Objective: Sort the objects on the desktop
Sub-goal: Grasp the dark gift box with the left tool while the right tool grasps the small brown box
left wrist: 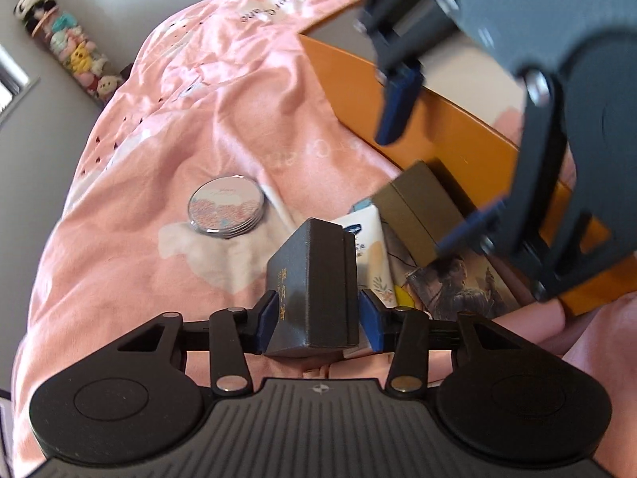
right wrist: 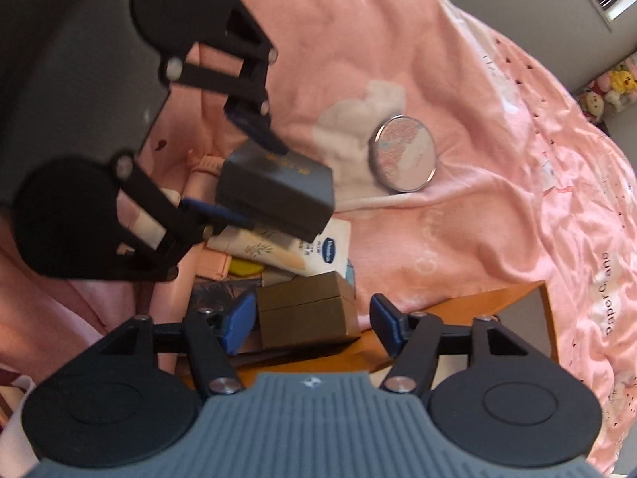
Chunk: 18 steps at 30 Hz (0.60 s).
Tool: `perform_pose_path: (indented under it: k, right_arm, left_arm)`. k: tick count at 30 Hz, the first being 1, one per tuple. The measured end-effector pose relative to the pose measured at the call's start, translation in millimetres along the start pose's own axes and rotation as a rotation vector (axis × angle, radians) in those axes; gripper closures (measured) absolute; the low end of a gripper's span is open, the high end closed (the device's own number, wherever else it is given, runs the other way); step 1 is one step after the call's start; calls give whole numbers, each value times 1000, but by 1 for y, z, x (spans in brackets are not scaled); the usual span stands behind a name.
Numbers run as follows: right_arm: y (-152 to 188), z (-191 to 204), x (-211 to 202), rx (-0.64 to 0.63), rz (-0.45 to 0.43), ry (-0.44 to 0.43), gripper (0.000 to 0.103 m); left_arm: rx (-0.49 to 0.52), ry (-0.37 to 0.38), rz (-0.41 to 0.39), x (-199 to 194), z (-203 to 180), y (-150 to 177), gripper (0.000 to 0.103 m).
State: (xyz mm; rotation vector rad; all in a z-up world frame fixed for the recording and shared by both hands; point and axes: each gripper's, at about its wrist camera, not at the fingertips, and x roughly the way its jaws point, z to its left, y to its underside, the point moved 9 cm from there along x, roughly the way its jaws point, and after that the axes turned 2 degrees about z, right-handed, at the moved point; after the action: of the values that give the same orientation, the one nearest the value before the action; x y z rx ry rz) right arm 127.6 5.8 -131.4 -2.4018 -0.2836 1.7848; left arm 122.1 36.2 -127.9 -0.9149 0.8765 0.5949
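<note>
A dark box with gold characters [left wrist: 314,279] is tilted up over a pile of small items, and my left gripper [left wrist: 318,318] is shut on it, a blue pad against each side. The right wrist view shows the same dark box [right wrist: 274,195] clamped in the left gripper [right wrist: 262,183]. A brown box [right wrist: 306,306] lies between the fingers of my right gripper [right wrist: 312,324], which is open. The left pad is close to the box and the right pad stands clear of it. In the left wrist view the right gripper [left wrist: 414,191] straddles the brown box [left wrist: 418,207].
An orange box [left wrist: 438,119] [right wrist: 477,306] lies on a pink sheet [left wrist: 159,139]. In the pile are a white cream tube [left wrist: 370,247] and a picture card [left wrist: 458,283]. A round compact mirror [left wrist: 226,207] [right wrist: 404,155] lies apart. A tube of plush toys [left wrist: 63,40] stands at far left.
</note>
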Motion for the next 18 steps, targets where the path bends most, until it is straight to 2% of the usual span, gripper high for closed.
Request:
perform_pose_path:
  k: [2,6,9,14,18]
  right_arm:
    - [0,4,6,-7,28,-16,34]
    - [1,10,17,-79,85,6,34]
    - [0,14,26,-121,126,29,34]
    - [-2,21,41,-206,190,79,34]
    - [-3,23,50,-249,227,116,41]
  left_arm:
    - [-52,47,-13,-3,9,2,54]
    - [-239,187,-25,-6,36,7,58]
    - [-330,237,-47,-7,51,7,59]
    - [-363,257,-58,-4,59,4,59]
    - [-363,261,-52,-2,58,1,59]
